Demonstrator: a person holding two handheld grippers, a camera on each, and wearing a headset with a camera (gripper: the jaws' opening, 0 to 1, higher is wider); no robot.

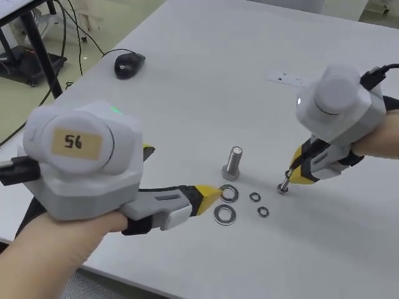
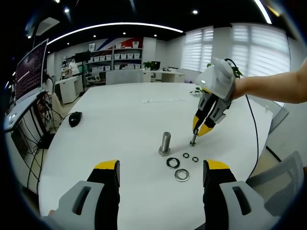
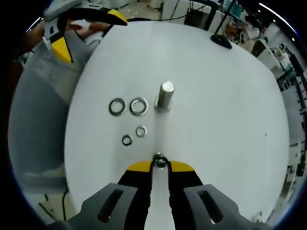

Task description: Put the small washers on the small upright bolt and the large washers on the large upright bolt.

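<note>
White and broad, the surface (image 1: 206, 75) carries all the work near its front edge. Behind it, the left gripper view shows an office with shelves, desks and blinded windows. The large bolt (image 1: 232, 163) stands upright on its head, clear of both claws, with nothing on its shank. Toward the person from it lie two large washers, flat on the surface. The first large washer (image 1: 229, 193) is close to the bolt's foot, and the second large washer (image 1: 224, 215) is just beside the first, nearer the person. To their right lie two small washers, also flat. The first small washer (image 1: 255, 197) and the second small washer (image 1: 263, 212) are near each other but not touching, and neither touches a large one.

The right claw (image 1: 293, 179) is clenched on the upper end of the small bolt (image 1: 283, 185). This bolt leans a little, with its lower end at the surface, to the right of the small washers. In the right gripper view the bolt's end sits nipped between the two yellow tips.

The left claw (image 2: 163, 165) is released, with its jaws wide apart and nothing between them. In the head view one of its yellow tips lies just beside the first large washer; whether it touches the washer cannot be told.

A black computer mouse (image 1: 129, 64) rests far back on the left of the surface, well apart from the bolts and washers.
</note>
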